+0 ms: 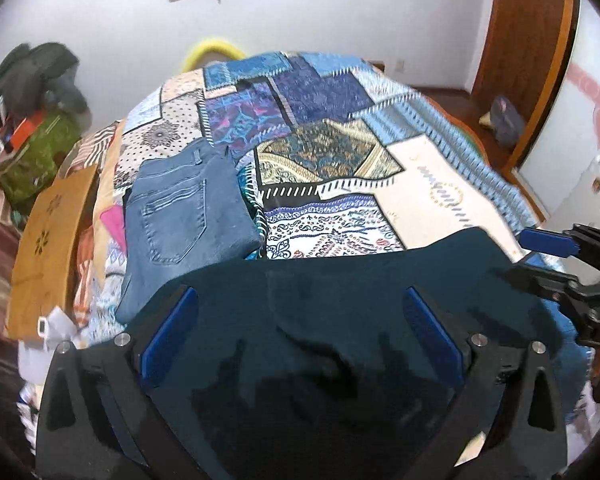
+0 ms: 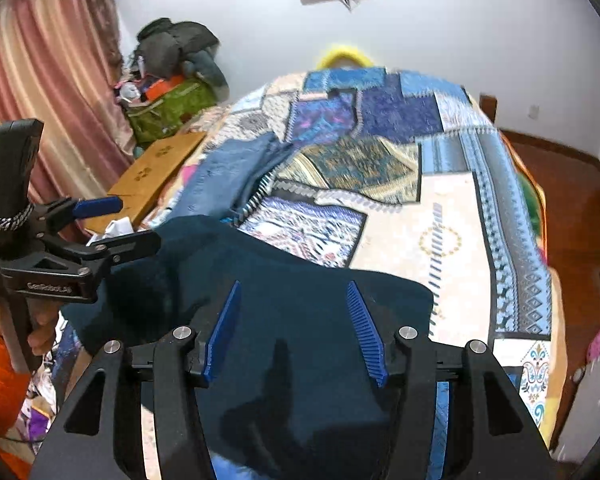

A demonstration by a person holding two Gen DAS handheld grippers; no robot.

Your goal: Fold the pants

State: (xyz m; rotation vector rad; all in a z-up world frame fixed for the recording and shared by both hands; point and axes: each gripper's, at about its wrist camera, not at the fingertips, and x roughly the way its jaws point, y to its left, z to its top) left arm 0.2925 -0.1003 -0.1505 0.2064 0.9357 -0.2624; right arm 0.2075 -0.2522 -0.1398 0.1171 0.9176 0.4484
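Note:
Dark teal pants [image 1: 340,320] lie folded flat on the near end of the patchwork bedspread [image 1: 420,184]; they also show in the right wrist view [image 2: 300,320]. My left gripper [image 1: 300,312] hovers over the pants with its blue pads wide apart, holding nothing. It also shows at the left of the right wrist view [image 2: 112,220], open. My right gripper [image 2: 294,308] hovers over the pants' right part, pads apart and empty. It also shows at the right edge of the left wrist view [image 1: 540,256].
Folded blue jeans [image 1: 188,216] lie on the bed, left and beyond the teal pants. A wooden board [image 1: 48,248] stands at the bed's left side. A green bag with piled clothes [image 2: 168,104] sits in the far left corner. Wooden floor [image 2: 560,200] lies right of the bed.

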